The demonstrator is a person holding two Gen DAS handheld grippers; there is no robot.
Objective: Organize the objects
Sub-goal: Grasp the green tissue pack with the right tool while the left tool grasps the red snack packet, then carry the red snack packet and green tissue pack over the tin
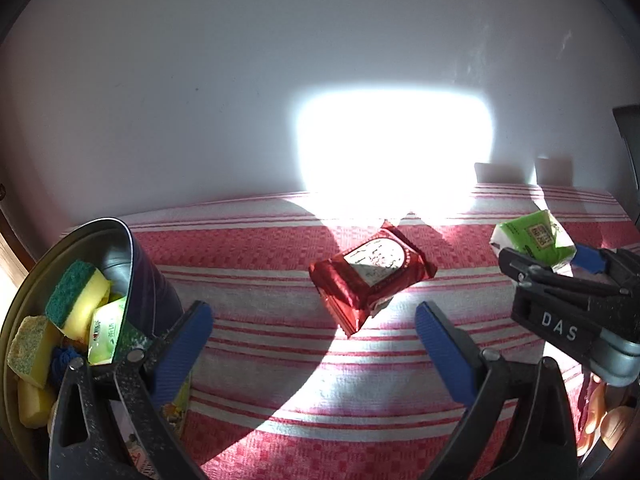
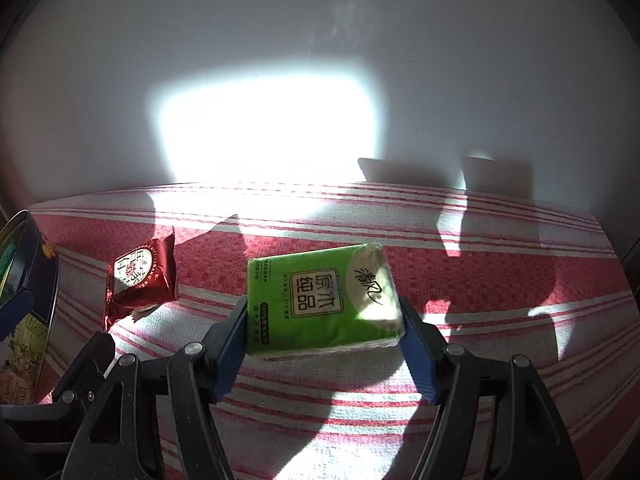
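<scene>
A red foil packet [image 1: 370, 274] lies on the red-and-white striped cloth [image 1: 280, 380], ahead of my open, empty left gripper [image 1: 314, 320]. It also shows in the right wrist view [image 2: 140, 280] at the left. My right gripper [image 2: 324, 320] is shut on a green tissue pack [image 2: 320, 304] and holds it above the cloth. From the left wrist view the right gripper [image 1: 560, 276] and the green pack [image 1: 532, 240] are at the right. A round dark tin [image 1: 72, 320] at the left holds sponges and a green pack.
A white wall [image 1: 280, 80] stands behind the table's far edge with a bright sun patch on it. The tin's side [image 2: 32, 320] shows at the left of the right wrist view. Two small boxes' shadows fall at the back right.
</scene>
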